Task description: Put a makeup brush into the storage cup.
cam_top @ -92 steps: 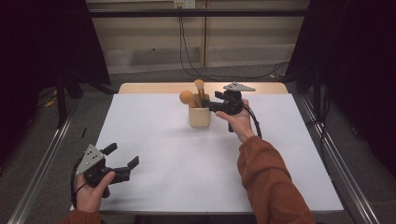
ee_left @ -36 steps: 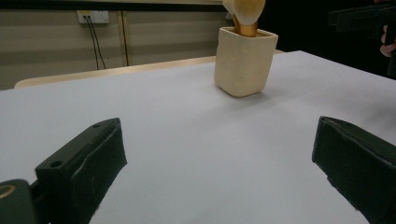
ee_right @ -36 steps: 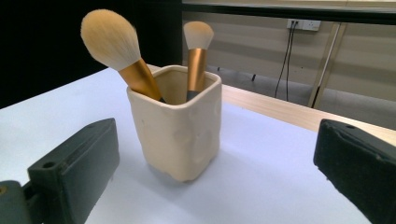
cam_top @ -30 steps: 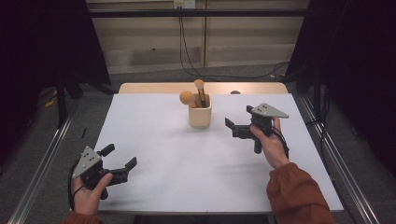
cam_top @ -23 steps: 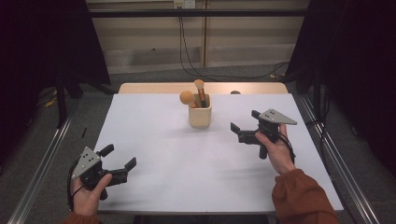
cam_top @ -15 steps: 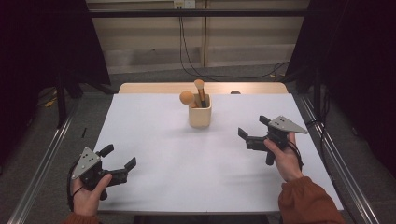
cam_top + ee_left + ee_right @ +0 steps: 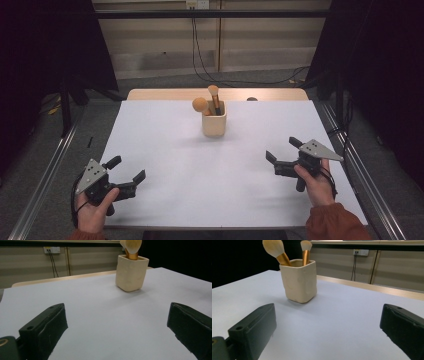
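A cream ceramic cup (image 7: 214,122) stands upright at the table's far middle, with two makeup brushes (image 7: 214,95) sticking out of it, heads up. The same cup (image 7: 298,280) appears ahead and left in the right gripper view, and the cup (image 7: 131,272) ahead and right in the left gripper view. My right gripper (image 7: 282,149) hovers low at the right side, open, nothing between its jaws. My left gripper (image 7: 126,169) rests near the front left corner, open and empty as well.
White paper (image 7: 210,170) covers the wooden table (image 7: 165,94), whose bare strip shows at the far edge. Metal rails (image 7: 45,165) run along both sides. Cables hang from a wall socket (image 7: 196,4) behind.
My right gripper has drawn back from the cup toward the right front of the table, open and empty. The left gripper has stayed almost still. The brushes remain in the cup.
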`<state>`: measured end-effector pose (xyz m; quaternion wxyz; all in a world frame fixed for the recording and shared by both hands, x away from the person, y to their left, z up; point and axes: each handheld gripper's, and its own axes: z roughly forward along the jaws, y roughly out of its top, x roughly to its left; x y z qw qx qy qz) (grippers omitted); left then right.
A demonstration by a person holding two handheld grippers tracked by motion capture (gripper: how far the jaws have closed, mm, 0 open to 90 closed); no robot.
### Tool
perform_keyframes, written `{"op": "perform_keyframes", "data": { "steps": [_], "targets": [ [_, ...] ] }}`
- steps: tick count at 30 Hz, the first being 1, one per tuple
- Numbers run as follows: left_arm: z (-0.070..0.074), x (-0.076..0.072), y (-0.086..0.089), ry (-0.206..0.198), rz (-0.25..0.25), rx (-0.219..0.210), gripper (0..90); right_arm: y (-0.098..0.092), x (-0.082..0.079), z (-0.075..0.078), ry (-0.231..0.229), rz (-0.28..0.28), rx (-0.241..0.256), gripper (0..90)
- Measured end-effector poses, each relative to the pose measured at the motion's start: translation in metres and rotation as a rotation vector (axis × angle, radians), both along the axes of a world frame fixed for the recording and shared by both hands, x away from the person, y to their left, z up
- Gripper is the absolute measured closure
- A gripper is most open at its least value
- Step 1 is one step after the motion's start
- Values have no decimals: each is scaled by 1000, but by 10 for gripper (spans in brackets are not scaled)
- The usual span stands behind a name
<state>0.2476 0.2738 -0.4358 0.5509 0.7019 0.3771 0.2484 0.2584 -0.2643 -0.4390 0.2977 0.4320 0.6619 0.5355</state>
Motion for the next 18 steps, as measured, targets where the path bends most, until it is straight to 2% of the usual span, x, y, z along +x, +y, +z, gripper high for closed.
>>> {"op": "perform_keyframes", "data": {
  "steps": [5,10,13,15,18],
  "targets": [
    [0,-2,0,0,3,0,26,-6,-12,0,1,-16,8,1],
    [1,-6,3,-3,20,-5,25,-17,-27,-3,47,-39,28,1],
    [1,-6,4,-4,27,7,25,-21,-37,-1,40,-48,33,1],
    [1,-7,5,-1,25,3,25,-24,-43,-2,35,-55,25,0],
    [1,-8,5,-3,27,-1,25,-27,-49,-5,41,-64,41,0]
  ]
}}
